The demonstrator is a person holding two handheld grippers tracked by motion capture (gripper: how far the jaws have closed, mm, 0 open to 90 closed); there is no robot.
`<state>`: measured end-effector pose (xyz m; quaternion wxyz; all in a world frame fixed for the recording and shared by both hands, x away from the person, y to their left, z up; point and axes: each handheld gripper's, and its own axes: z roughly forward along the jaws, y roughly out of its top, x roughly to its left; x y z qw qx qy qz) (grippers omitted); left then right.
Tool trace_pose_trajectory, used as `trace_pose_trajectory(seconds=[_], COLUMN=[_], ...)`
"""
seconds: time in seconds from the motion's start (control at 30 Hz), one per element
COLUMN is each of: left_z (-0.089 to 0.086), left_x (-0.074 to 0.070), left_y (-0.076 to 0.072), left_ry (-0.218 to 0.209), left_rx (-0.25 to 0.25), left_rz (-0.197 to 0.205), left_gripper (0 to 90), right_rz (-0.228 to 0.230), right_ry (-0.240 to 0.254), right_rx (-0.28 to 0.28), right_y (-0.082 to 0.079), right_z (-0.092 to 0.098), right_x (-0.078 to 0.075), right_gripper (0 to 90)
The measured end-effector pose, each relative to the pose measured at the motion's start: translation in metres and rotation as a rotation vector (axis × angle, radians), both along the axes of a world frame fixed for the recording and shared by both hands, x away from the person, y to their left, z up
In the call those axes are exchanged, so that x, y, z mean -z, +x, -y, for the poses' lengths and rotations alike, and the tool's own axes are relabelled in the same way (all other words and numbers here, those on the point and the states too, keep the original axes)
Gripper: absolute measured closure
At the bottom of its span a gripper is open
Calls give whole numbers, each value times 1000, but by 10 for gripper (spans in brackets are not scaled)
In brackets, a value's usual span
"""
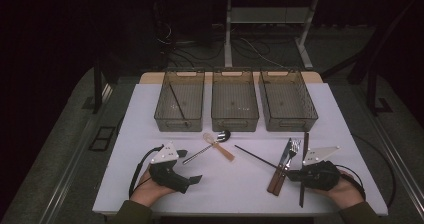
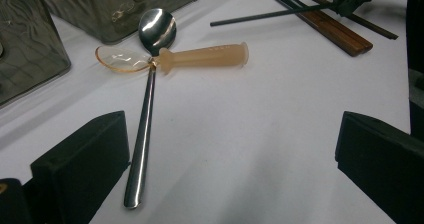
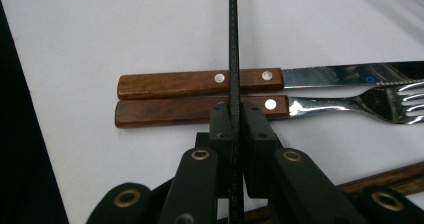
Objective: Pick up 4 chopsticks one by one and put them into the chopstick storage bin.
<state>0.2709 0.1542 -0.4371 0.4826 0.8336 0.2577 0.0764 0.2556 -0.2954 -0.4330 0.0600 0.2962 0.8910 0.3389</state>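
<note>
My right gripper (image 1: 294, 174) (image 3: 233, 119) is shut on a thin black chopstick (image 1: 257, 157) (image 3: 232, 44), which runs up and to the left from its jaws, low over the white table (image 1: 230, 184). Just under the jaws a wooden-handled knife (image 3: 175, 84) and fork (image 3: 200, 109) lie side by side (image 1: 280, 171). My left gripper (image 1: 190, 166) (image 2: 232, 154) rests open at the front left with nothing between its jaws. Ahead of it a metal spoon (image 2: 145, 129) (image 1: 200, 154) lies crossed with a translucent orange plastic spoon (image 2: 205, 56) (image 1: 222, 149).
Three smoky clear bins (image 1: 180, 104) (image 1: 234, 101) (image 1: 289, 101) stand in a row at the back of the table; a dark chopstick lies in the left one. A dark brown chopstick (image 1: 304, 149) lies beside the right gripper. A person's hands hold both grippers at the front edge.
</note>
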Motion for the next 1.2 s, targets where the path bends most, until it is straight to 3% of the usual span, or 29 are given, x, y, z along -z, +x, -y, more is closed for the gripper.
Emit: trace_pose_trajectory(seconds=[0.3, 0.7, 1.2], left_z=[0, 0, 0], left_x=[0, 0, 1], left_y=[0, 0, 0], left_ry=[-1, -3, -1], left_rx=[2, -10, -7], left_rz=[-4, -8, -13], left_gripper=[0, 0, 0], right_rz=[-10, 21, 57], right_ry=[38, 100, 127], right_rx=[30, 31, 41], right_y=[2, 8, 24], right_z=[0, -6, -21], right_x=[-7, -23, -39], right_gripper=[843, 843, 842])
